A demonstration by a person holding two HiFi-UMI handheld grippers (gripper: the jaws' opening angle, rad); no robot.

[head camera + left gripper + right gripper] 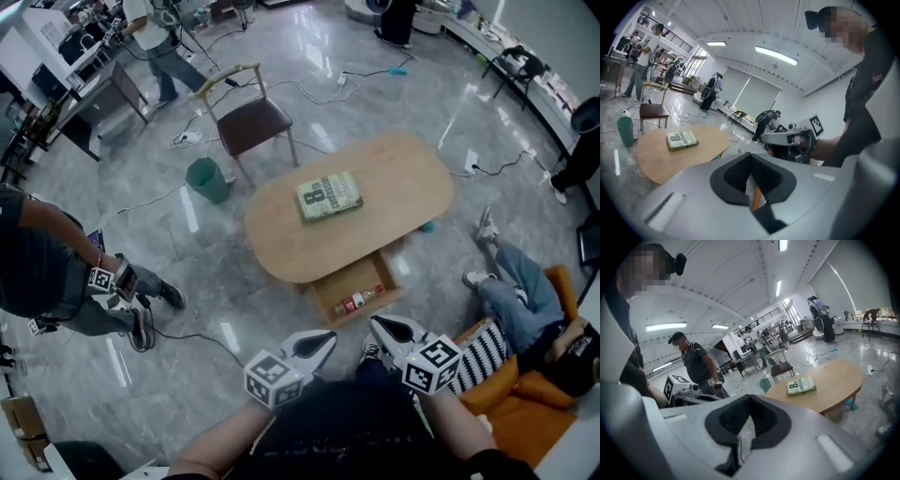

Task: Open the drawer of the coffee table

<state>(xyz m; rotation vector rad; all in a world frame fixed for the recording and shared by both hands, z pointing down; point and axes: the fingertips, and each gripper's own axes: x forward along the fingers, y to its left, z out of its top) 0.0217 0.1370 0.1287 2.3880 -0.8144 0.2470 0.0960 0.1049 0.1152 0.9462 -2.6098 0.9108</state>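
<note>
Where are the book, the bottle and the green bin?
book (329,195), head view, middle of its cover.
bottle (360,300), head view, middle of its body.
green bin (214,187), head view, its outer wall.

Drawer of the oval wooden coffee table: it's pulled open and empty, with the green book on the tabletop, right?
Not empty: the head view shows a small red-labelled bottle lying in the open drawer. The green book is on the oval wooden coffee table, as you said.

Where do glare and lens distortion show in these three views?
Head view: ceiling lights glare in white streaks on the glossy floor, and the wide lens curves the room's edges. Left gripper view: dark round vignette; the book reads sharp. Right gripper view: same vignette, bright reflections on the floor.
</note>
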